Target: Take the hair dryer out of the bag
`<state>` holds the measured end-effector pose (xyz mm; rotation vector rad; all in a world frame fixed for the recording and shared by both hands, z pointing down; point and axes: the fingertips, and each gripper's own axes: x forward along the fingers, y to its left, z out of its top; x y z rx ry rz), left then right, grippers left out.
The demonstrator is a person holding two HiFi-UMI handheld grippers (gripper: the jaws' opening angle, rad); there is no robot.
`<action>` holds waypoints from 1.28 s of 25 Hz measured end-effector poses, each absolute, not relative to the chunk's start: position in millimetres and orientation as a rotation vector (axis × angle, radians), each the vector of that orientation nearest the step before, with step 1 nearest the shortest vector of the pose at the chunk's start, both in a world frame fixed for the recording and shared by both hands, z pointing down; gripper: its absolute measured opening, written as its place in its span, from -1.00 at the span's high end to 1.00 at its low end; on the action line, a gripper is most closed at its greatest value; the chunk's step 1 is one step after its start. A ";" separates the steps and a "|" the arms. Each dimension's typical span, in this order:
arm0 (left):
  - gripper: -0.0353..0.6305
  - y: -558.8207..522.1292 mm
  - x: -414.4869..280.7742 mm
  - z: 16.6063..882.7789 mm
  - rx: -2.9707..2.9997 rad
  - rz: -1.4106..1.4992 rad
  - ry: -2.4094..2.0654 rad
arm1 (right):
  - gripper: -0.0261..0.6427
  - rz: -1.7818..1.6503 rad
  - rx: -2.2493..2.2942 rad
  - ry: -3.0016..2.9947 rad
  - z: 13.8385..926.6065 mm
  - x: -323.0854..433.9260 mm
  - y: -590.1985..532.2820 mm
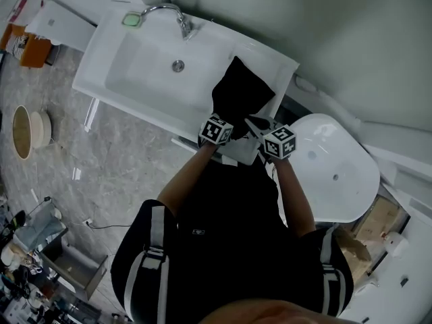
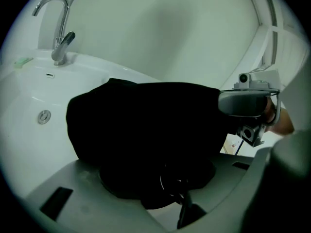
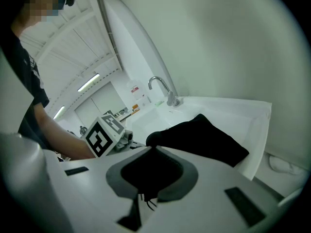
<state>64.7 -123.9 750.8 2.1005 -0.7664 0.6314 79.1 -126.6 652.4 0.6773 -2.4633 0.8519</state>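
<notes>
The left gripper (image 2: 167, 186) and right gripper (image 3: 146, 174) are side by side at the near edge of the black bag (image 1: 239, 90), each pinched tight on a fold of its cloth. The bag lies on the white surface (image 1: 280, 63) just right of the sink (image 1: 145, 69), partly hanging over the basin. The hair dryer is hidden from view. Farther back, the tap (image 1: 177, 15) curves over the basin.

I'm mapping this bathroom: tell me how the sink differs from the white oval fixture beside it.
The sink is rectangular; the oval fixture is rounded. The sink has a tap and a central drain; the oval fixture shows one small hole and no tap. A black bag lies on the sink; nothing lies on the oval fixture. Both are glossy white.
</notes>
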 end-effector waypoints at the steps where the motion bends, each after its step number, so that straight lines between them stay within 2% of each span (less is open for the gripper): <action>1: 0.41 -125.0 67.8 753.5 2.093 0.635 -0.764 | 0.70 0.854 0.683 -2.463 651.5 80.3 -125.3; 10: 0.37 -140.8 77.2 763.0 2.055 0.715 -0.913 | 0.70 0.887 0.734 -2.452 651.0 92.0 -115.9; 16: 0.18 -149.8 84.3 771.3 1.975 0.750 -0.945 | 0.70 0.906 0.740 -2.447 653.5 96.4 -116.8; 24: 0.18 -167.3 84.3 784.1 1.963 0.857 -0.985 | 0.70 0.903 0.744 -2.412 664.6 101.2 -108.9; 32: 0.27 -164.0 85.2 781.9 1.925 0.666 -0.831 | 0.70 0.917 0.746 -2.408 671.3 106.3 -112.3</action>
